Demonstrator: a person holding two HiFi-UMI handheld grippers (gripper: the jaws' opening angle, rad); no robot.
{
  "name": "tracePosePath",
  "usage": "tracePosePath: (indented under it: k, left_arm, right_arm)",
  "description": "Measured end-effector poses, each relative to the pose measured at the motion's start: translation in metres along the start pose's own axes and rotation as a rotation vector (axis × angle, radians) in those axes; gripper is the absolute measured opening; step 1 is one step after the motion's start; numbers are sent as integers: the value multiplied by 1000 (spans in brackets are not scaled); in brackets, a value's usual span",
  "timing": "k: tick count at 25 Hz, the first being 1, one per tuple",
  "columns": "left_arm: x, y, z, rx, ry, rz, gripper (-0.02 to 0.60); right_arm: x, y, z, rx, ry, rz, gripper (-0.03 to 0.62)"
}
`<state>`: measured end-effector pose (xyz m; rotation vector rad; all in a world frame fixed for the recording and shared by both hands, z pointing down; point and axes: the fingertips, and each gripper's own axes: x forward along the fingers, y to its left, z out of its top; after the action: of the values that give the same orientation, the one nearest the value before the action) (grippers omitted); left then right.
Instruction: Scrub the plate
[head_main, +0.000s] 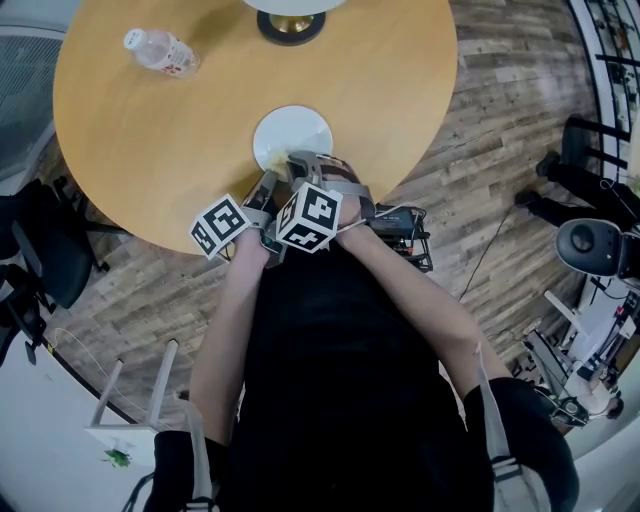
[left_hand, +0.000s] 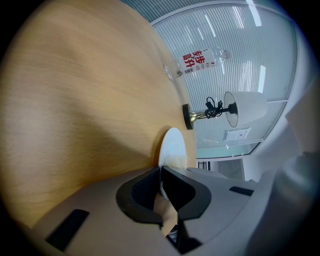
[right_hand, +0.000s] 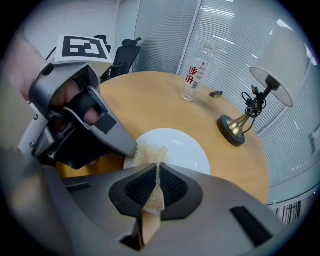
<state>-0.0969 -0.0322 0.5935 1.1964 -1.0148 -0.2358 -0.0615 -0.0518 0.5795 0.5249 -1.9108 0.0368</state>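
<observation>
A white plate (head_main: 295, 132) lies near the front edge of the round wooden table (head_main: 140, 130). My left gripper (head_main: 268, 186) is shut on the plate's near rim; in the left gripper view the plate (left_hand: 173, 142) shows edge-on, its thin rim pinched between the jaws of the left gripper (left_hand: 161, 171). My right gripper (head_main: 302, 165) is shut on a pale yellow sponge (right_hand: 148, 156), whose free end rests on the plate (right_hand: 186, 148) next to the left gripper's tip (right_hand: 125, 148). The right gripper (right_hand: 157, 168) hangs just over the plate's near edge.
A clear water bottle (head_main: 160, 52) lies at the table's far left. A brass-footed lamp (head_main: 291, 24) stands at the far edge beyond the plate. A dark office chair (head_main: 40, 250) is to the left and equipment (head_main: 592, 245) on the floor to the right.
</observation>
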Motion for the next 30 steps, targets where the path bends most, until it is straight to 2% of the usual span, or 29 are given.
tracePosePath:
  k: [4,9,16,20,25,30]
  left_arm:
    - [0,0,0,5,3,0,29]
    - [-1,0,-1,6,7,-4,29]
    - [-1,0,-2,6,9,-5,30]
    - [0,0,-1,7,8,-2,29]
    - [0,0,-2,7,9,-1,29]
    - [0,0,-1,8,6,-2,29]
  right_arm:
    - [2,-18,-7,21,18,-38,28]
    - [6,-63,-20,40,57,-150,28]
    - [13,-102,-4,10,47,-239,28]
    - [17,-96,2,-1,37,-226,28]
    - [19,-64,11,-68,24,-178,28]
    - [14,-25,20,-67,5,-96,28]
